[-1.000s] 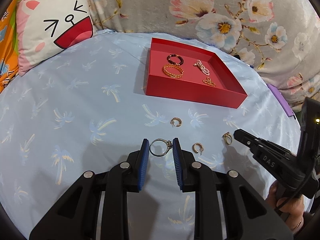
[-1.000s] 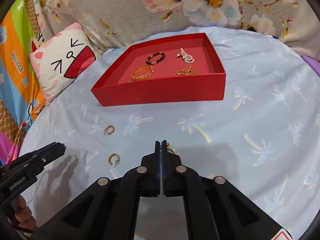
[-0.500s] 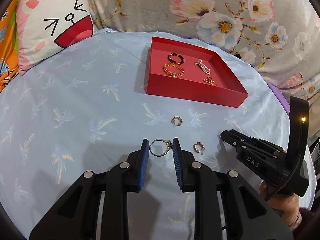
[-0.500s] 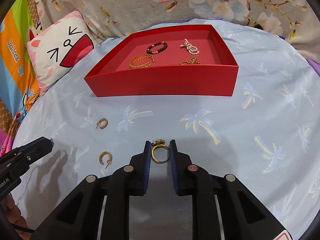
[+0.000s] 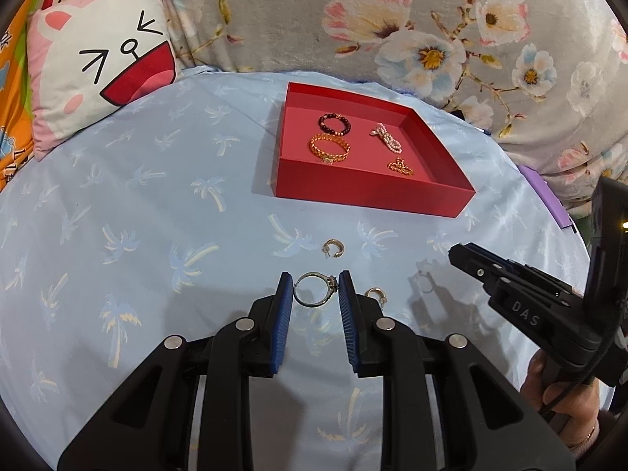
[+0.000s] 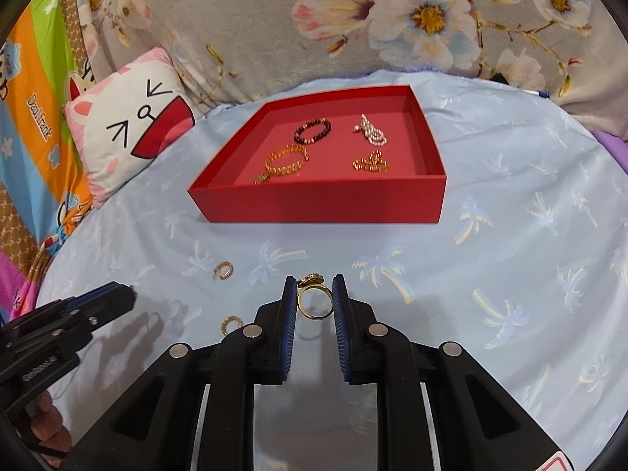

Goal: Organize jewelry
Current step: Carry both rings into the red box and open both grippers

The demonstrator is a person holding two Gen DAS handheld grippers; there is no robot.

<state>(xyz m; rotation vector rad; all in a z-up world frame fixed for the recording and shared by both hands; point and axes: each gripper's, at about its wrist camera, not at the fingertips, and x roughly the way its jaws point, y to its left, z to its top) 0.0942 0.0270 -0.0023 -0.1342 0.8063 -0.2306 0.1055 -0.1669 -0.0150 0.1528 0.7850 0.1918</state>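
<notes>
Each gripper's jaws pinch a ring, silver ring [image 5: 315, 289] in the left gripper [image 5: 316, 290], gold ring [image 6: 314, 302] in the right gripper [image 6: 314, 300], with the red tray [image 6: 322, 206] at twelve o'clock.

The light is bright and even, coming from above and a little behind the viewer, so the pale blue palm-print sheet [image 5: 157, 212] shows clearly with no harsh glare. Shadows are soft and grey: the shallow red cardboard tray [image 5: 373, 196] casts one along its left side, and faint smudged shadows lie on the sheet beneath the black right tongs [image 5: 457, 253]. Both views bow strongly, with black corners and the flowered grey blanket [image 6: 392, 19] curving at the top. In the right view the tray's left edge [image 6: 219, 172] is slightly smeared; elsewhere focus is sharp.
</notes>
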